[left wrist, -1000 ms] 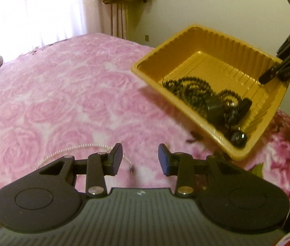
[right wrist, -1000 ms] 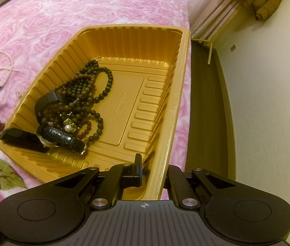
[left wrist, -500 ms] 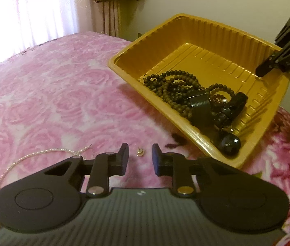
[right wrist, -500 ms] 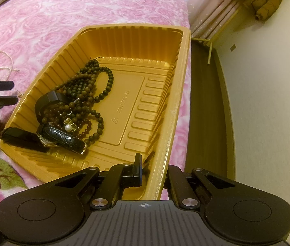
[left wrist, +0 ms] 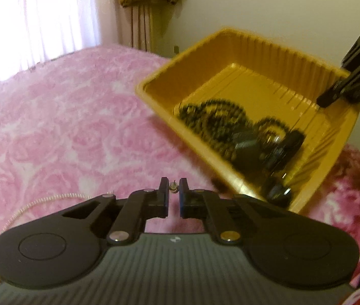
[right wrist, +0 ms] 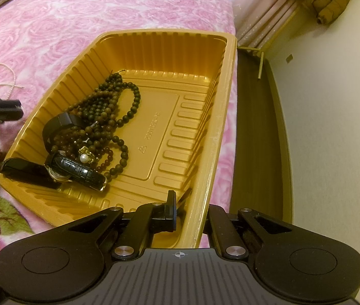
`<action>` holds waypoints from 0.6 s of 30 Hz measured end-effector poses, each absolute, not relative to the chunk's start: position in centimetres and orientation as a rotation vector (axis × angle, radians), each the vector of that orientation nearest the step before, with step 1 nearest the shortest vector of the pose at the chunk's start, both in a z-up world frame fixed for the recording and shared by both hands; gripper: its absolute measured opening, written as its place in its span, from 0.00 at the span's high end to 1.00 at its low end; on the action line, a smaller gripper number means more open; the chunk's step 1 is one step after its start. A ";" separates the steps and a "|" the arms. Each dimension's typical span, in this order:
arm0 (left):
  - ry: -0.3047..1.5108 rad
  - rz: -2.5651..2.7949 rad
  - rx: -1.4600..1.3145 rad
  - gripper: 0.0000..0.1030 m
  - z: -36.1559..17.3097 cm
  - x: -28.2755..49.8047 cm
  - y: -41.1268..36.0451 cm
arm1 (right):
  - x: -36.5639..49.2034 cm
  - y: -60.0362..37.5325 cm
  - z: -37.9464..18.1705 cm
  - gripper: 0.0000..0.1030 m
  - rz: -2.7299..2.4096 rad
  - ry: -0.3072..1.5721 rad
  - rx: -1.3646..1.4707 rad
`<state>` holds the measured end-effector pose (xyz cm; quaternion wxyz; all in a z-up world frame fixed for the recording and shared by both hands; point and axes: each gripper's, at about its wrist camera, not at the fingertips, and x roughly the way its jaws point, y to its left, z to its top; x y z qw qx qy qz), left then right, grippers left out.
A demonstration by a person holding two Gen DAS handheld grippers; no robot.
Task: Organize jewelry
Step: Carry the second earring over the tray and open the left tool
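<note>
Since a second ago the left gripper has slid across the bed toward a small metal stud, and its jaws, then spread wide, have narrowed to a slit with the stud between the tips. They look to be pinching it, though the frame is blurred; if so, the stud is ready to go into the tray. A pearl strand lies on the bed just left of that gripper. The right gripper has not moved: its jaws are clamped on the tray's near rim, tilting it. Dark beads and a watch sit in the tray's low end.
</note>
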<state>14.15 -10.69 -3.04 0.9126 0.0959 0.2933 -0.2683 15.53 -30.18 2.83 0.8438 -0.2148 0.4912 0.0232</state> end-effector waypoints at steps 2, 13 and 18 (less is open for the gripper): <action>0.575 -0.565 0.190 0.94 -1.7 13.8 -10.9 | 15.5 -30.2 2.8 0.95 0.049 1.036 -0.454; 0.500 -0.721 0.169 0.94 3.2 12.4 -14.0 | 15.5 -30.2 2.8 0.95 0.049 1.036 -0.455; 0.503 -0.765 0.202 0.94 3.1 12.1 -16.1 | 15.5 -30.2 2.8 0.95 0.049 1.037 -0.454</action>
